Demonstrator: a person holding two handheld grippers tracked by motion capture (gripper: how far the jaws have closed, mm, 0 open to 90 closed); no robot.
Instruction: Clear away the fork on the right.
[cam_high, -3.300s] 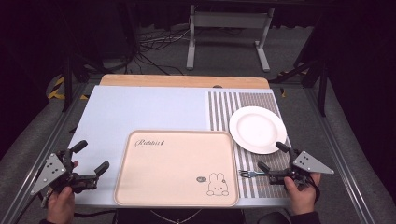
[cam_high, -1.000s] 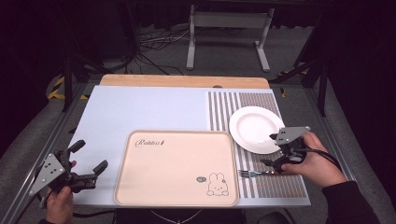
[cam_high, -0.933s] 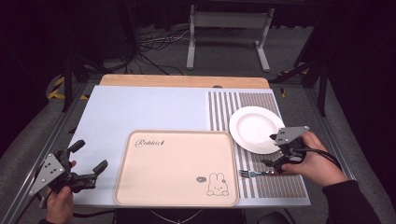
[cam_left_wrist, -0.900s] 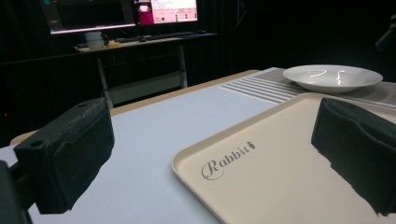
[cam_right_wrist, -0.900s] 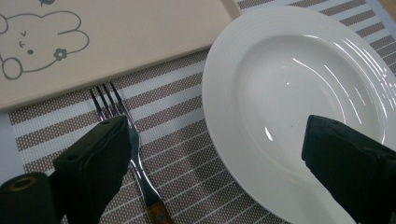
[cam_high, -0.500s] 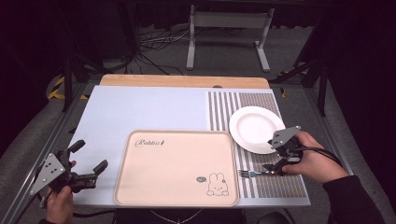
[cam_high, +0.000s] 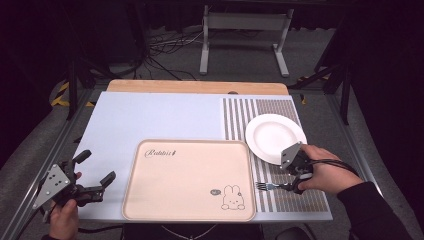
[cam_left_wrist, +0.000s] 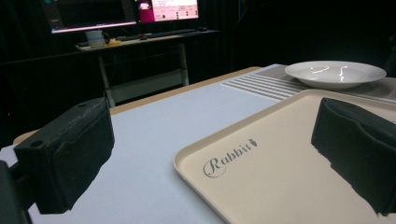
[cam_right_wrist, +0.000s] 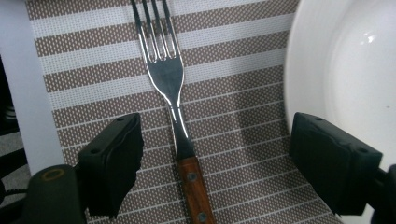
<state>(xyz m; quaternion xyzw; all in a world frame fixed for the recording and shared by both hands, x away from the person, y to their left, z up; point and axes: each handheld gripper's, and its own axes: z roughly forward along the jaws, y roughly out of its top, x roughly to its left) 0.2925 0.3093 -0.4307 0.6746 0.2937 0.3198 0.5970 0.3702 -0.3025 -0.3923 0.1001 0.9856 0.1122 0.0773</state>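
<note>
A metal fork (cam_high: 272, 186) with a wooden handle lies on the striped mat (cam_high: 280, 107), tines toward the tray. My right gripper (cam_high: 296, 180) hovers over its handle end, pointing down. In the right gripper view the fork (cam_right_wrist: 170, 81) runs up the middle between the jaws, and the right gripper (cam_right_wrist: 219, 154) is open with a jaw on each side of the neck, apart from it. A white plate (cam_high: 275, 137) sits just beyond on the mat, seen as the plate (cam_right_wrist: 355, 70) at that view's right. My left gripper (cam_high: 97, 166) rests open at the table's front left corner, holding nothing.
A beige tray (cam_high: 165, 200) with a rabbit drawing lies at the front centre; the tray (cam_left_wrist: 280, 186) sits just ahead of the left gripper (cam_left_wrist: 210, 149). The plate (cam_left_wrist: 336, 72) shows far off. A pale blue mat (cam_high: 150, 117) covers the table's left and back.
The right gripper has come in from the front right corner, tipped downward and settled over the fork's handle beside the plate. The left gripper has stayed put.
</note>
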